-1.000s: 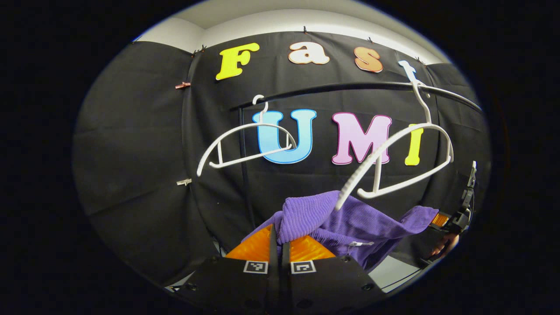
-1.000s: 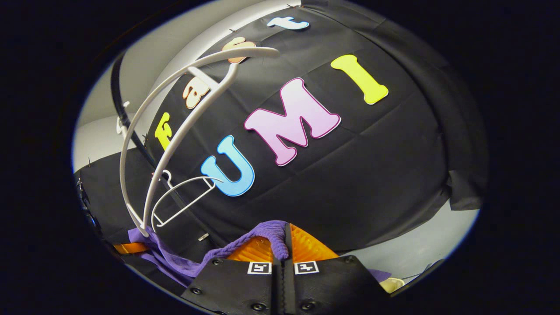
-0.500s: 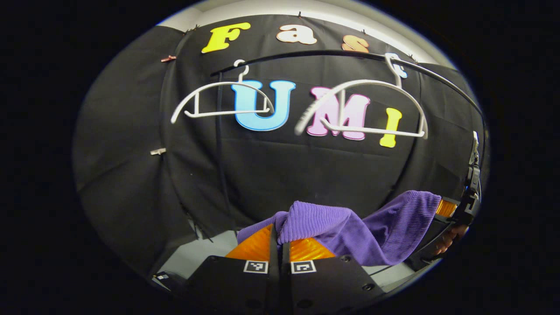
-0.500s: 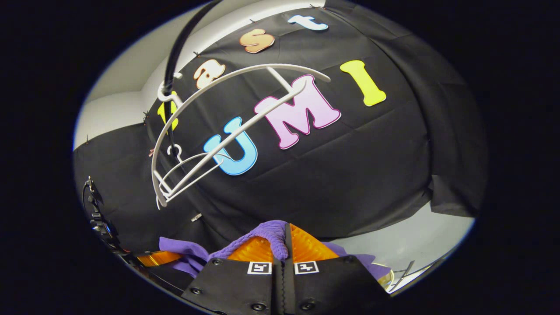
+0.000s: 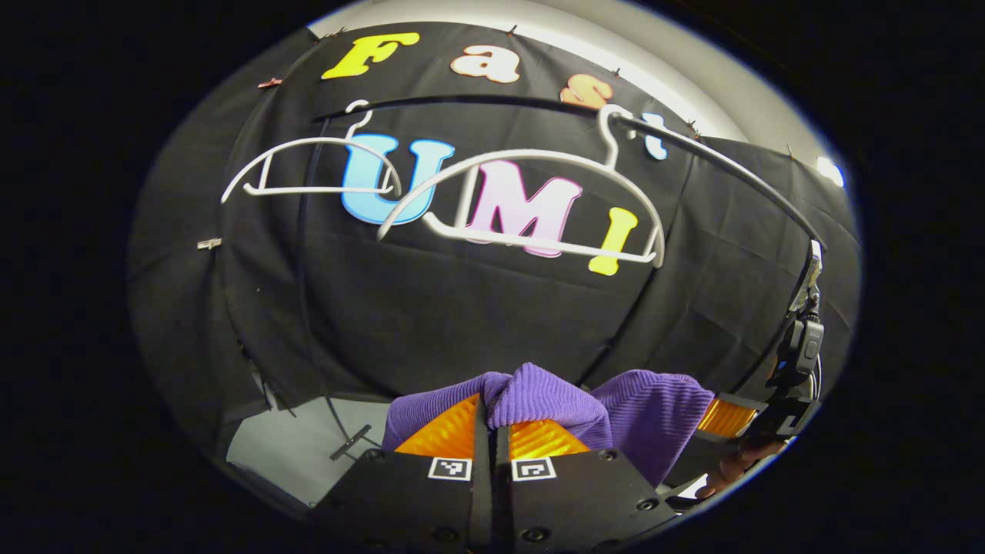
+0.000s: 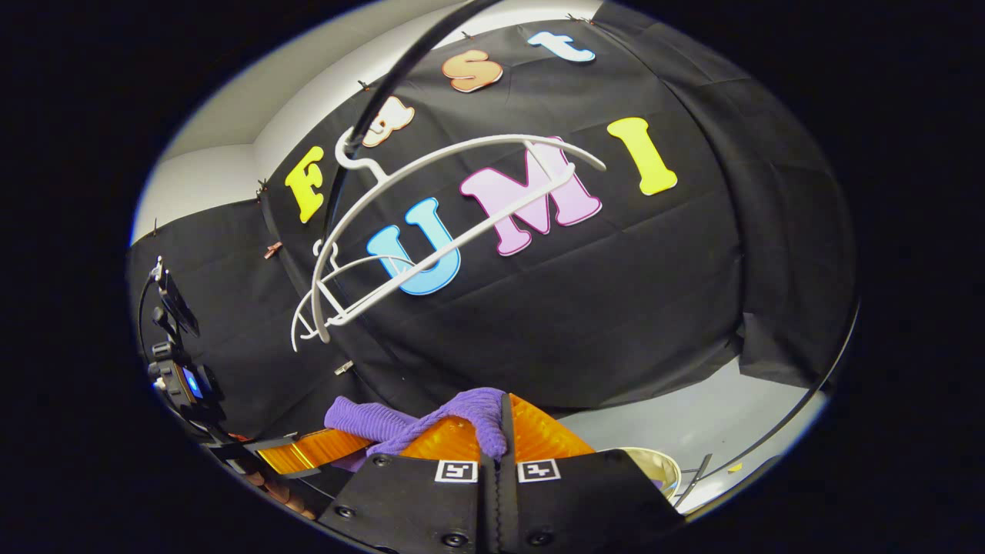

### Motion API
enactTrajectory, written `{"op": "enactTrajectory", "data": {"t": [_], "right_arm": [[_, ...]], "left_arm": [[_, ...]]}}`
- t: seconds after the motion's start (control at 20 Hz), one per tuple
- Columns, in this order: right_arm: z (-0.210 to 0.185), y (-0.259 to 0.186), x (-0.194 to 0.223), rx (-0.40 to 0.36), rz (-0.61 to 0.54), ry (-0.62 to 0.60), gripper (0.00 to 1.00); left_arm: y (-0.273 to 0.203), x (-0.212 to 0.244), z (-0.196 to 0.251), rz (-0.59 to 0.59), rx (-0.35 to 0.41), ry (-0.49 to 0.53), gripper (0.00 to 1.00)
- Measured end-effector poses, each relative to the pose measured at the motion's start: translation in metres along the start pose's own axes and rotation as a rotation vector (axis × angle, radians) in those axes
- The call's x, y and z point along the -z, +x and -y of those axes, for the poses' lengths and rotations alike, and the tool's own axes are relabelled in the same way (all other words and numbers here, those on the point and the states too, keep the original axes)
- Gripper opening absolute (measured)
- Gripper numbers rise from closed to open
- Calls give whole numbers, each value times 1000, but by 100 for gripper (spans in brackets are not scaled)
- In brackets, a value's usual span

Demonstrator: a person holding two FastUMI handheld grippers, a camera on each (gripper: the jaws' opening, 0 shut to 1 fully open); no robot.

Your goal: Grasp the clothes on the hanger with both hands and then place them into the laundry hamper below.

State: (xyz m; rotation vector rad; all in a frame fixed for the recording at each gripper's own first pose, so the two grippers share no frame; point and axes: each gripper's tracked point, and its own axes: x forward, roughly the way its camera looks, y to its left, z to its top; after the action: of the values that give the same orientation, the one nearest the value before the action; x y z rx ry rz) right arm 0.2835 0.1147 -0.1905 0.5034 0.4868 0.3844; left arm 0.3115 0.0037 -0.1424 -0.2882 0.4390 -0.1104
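Two bare white hangers (image 5: 531, 204) hang from the black rail (image 5: 716, 165) overhead, well above the bunched purple garment (image 5: 608, 404). Between them lies open space against the booth wall. The other hand-held gripper (image 5: 723, 419) crowds the right edge.

A second white hanger (image 5: 308, 165) hangs empty on the black rail (image 5: 716, 165), up and left of the hand-held gripper. Grey floor (image 6: 692, 423) lies below.

You hold a ribbed, matt knit purple garment (image 5: 539, 396). The white hanger (image 5: 531, 200) above it looks like smooth plastic, its upper arm ridged. The rail (image 5: 477, 100) is smooth, dark and slightly glossy; the backdrop cloth (image 5: 462, 308) is matt and creased.
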Motion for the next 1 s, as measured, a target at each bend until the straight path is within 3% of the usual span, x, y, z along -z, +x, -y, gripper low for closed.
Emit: {"op": "enactTrajectory", "data": {"t": [0.2,0.35,0.75,1.0], "right_arm": [[-15,-20,-39,-33,83,-21,4],[-11,-21,-37,-33,85,-43,4],[60,32,68,99,-148,-145,5],[110,55,137,200,-307,-195,5]], "left_arm": [[-15,-37,27,67,77,29,5],[-7,-28,20,50,78,35,5],[47,99,-23,-185,18,-25,5],[76,177,-52,-353,-44,-2,5]]}}
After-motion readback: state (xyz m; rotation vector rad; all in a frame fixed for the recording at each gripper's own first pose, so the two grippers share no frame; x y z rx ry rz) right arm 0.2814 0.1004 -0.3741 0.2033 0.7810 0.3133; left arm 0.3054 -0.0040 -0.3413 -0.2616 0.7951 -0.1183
